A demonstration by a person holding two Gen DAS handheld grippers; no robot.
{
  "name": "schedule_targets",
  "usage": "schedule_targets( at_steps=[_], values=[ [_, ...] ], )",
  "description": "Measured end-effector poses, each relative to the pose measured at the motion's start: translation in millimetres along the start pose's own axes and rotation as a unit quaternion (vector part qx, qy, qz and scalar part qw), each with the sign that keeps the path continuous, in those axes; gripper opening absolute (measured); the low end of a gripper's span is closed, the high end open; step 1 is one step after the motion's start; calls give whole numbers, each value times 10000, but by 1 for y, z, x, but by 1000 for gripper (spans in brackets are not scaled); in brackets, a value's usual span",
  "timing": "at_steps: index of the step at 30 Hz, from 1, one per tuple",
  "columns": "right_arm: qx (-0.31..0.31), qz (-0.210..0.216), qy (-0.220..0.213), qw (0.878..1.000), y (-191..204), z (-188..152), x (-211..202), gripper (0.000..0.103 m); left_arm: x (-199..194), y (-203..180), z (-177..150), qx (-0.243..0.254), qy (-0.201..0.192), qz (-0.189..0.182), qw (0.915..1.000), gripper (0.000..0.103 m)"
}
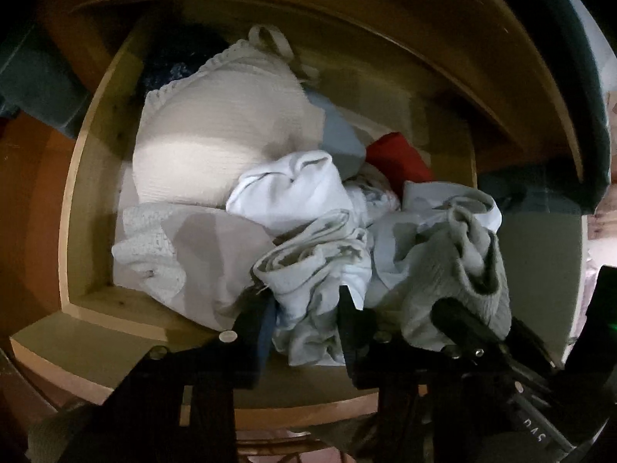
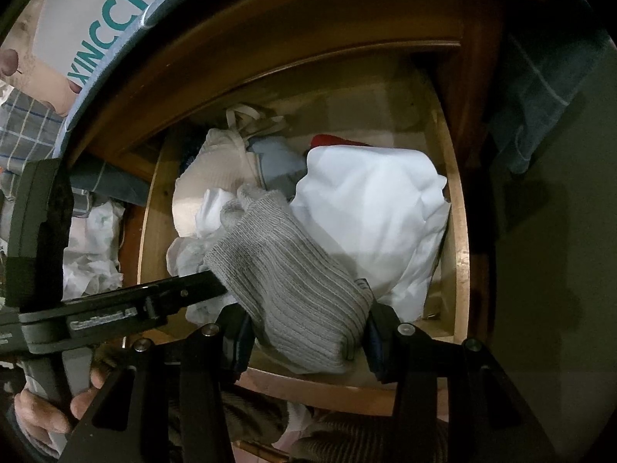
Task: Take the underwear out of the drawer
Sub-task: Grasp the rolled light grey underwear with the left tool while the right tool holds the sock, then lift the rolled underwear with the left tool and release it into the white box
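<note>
Drawer of pale wood is standing open, packed with crumpled garments. Left gripper, at lower centre of the left wrist view, is pinching a crumpled white piece of underwear between its narrowed jaws; the cloth is bunching up between the two black fingers at the front edge of the drawer. Beside it, at lower right of that view, a grey ribbed sock is sitting clamped in the right gripper; in the right wrist view the sock is filling the gap between the jaws, its toe lying over the pile. Behind, a cream knitted bra is occupying the upper left of the drawer, with a red cloth toward the right. In the right wrist view a large white folded garment is lying at the drawer's right side. Bare fingers are gripping the left tool's handle at lower left there. A shoe box is showing at upper left.
</note>
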State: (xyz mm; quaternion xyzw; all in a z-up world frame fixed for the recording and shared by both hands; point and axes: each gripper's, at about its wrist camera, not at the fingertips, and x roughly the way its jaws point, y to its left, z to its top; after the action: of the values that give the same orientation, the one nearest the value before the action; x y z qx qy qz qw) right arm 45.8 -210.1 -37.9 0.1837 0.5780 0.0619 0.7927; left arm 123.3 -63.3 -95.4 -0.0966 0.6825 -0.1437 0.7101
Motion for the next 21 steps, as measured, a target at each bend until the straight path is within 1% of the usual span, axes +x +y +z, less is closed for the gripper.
schedule_targets(
  at_steps=[1,3,6,12,15,21],
  values=[
    [17,52,-29,10000,0,0,0,44,-1,3,0,-58,-18,-43,10000,27],
    [5,-25,-71,10000,-1,-1,-1,45,-3,4,0,-102,-59,-52,9999,23],
    [-79,-145,-55,9998,2,-2,0,45,-11,5,-2,-88,-168,-67,9998,21],
    [-164,-208,-32,9996,4,-1,2,45,-31,2,-10,95,-357,-122,9992,20],
    [-176,-214,-20,9996,4,-1,3,45,-41,0,-13,187,-418,-248,9986,20],
    [-165,-244,-43,9996,3,-1,3,45,-64,-1,-19,408,-581,-327,9969,19]
  ],
)
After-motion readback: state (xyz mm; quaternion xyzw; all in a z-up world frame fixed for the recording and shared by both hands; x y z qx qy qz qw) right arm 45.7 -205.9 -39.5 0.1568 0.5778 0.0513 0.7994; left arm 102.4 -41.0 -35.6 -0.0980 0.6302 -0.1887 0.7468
